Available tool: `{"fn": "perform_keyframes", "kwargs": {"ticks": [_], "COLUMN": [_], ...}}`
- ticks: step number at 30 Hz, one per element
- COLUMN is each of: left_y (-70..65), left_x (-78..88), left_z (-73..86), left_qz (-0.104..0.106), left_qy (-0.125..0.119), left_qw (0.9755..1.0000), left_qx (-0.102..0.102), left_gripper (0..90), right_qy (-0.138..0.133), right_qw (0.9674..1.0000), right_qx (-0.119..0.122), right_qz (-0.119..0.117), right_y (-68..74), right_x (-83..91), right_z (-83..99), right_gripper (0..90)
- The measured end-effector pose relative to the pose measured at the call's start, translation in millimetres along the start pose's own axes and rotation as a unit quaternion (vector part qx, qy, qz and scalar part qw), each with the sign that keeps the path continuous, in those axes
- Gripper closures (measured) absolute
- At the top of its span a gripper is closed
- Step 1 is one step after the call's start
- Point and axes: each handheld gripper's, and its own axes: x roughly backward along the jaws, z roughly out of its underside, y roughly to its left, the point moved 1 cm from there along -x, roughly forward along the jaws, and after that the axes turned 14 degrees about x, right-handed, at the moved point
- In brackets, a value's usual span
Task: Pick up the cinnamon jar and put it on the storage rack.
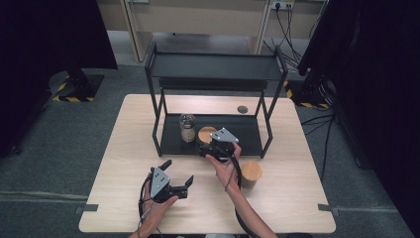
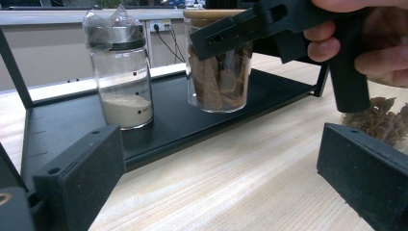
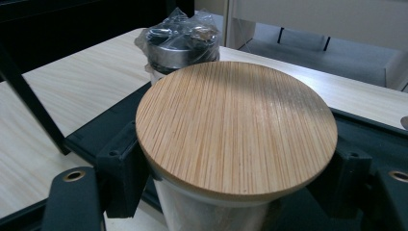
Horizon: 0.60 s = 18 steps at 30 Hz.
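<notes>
Wooden-lidded jar sits clamped between right gripper's jaws on shelf.

Clamped by the right claw: a bamboo-lidded jar of brown pieces, on the black rack shelf beside a powder jar. Own jaws wide apart over the worktop.
</notes>
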Motion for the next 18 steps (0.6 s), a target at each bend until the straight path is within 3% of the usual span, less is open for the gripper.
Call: {"fn": "perform_keyframes", "kwargs": {"ticks": [18], "left_y": [0.0], "left_x": [0.1], "left_z": [0.1], "left_qz": [0.001], "left_qy": [-0.002], "left_qw": [1.0], "left_qx": [0.001], "left_gripper": [2.4], "right_qy": [0.012], "right_qw": [0.9995], "right_qx": [-0.011], "right_qz": [0.027], "right_y": [-9.9], "right_x": [-20.9], "right_z": [1.1], "right_gripper": [26.1]}}
